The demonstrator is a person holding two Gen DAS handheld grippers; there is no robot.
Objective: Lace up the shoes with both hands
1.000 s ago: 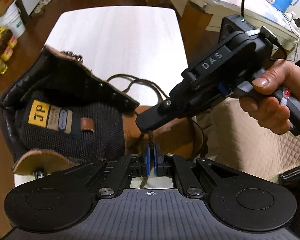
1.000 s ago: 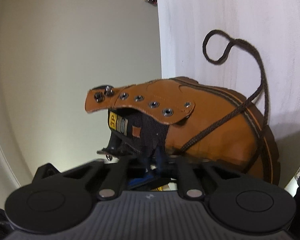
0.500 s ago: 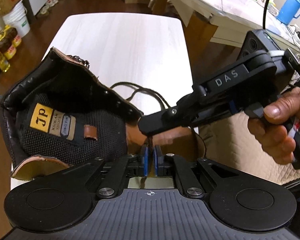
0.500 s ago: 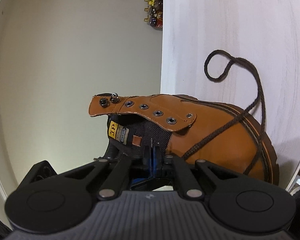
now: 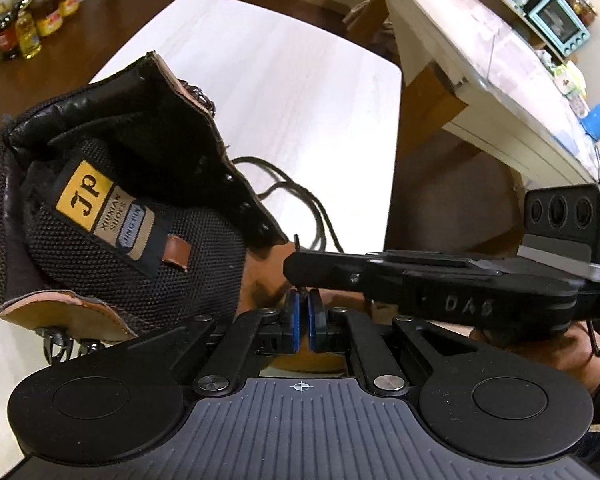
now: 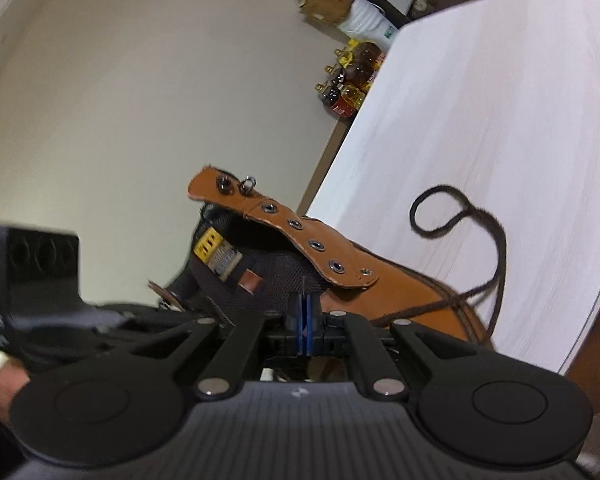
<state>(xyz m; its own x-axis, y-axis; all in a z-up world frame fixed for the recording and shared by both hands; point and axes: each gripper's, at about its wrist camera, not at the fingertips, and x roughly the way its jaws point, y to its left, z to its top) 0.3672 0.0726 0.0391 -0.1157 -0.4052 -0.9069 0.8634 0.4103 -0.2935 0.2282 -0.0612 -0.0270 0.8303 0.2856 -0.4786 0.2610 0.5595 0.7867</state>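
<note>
Boot (image 6: 400, 300) (toe toward table's (image 6: 500, 120) middle)

right gripper (image 6: 303, 304) tilted down, jaws clamping lace (image 6: 501, 256)

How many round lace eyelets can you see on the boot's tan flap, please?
4, in a row down the tan flap: top eyelet, second eyelet, third eyelet, lowest eyelet. A smaller mark beyond may be a fifth.
</note>
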